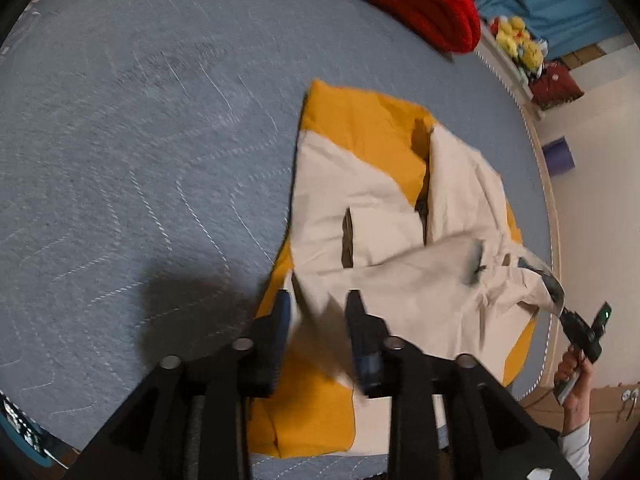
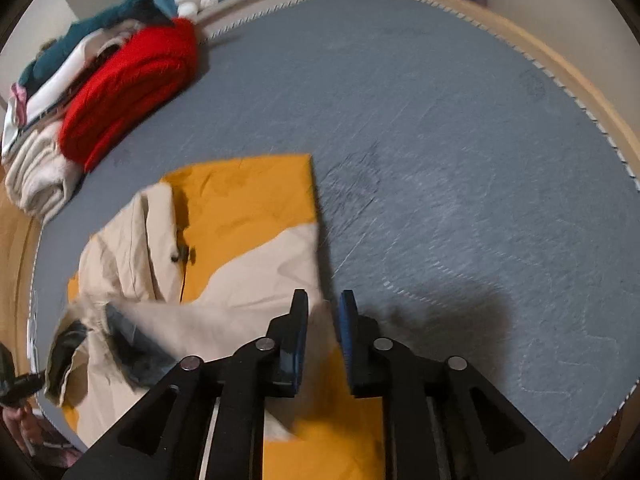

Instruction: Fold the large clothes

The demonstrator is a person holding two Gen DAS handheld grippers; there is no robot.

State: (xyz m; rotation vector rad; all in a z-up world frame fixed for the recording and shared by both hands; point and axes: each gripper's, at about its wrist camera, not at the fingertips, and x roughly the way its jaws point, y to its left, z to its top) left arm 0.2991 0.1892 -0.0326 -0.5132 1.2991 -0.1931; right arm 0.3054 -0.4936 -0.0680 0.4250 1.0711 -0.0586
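Observation:
A large yellow and cream jacket (image 1: 380, 184) lies partly folded on the grey-blue quilted mat (image 1: 140, 140); it also shows in the right wrist view (image 2: 248, 216). My left gripper (image 1: 320, 300) is shut on a cream edge of the jacket, with cloth pinched between the fingers. My right gripper (image 2: 324, 300) is shut on another cream edge of the jacket, lifted off the mat. The right gripper also shows at the far right of the left wrist view (image 1: 560, 300), holding the hood end of the jacket.
A folded red garment (image 2: 132, 84) tops a pile of folded clothes (image 2: 40, 172) at the mat's far edge. Soft toys (image 1: 518, 40) and a purple box (image 1: 560, 156) sit beyond the mat. The mat's stitched border (image 2: 580, 112) runs along a wooden rim.

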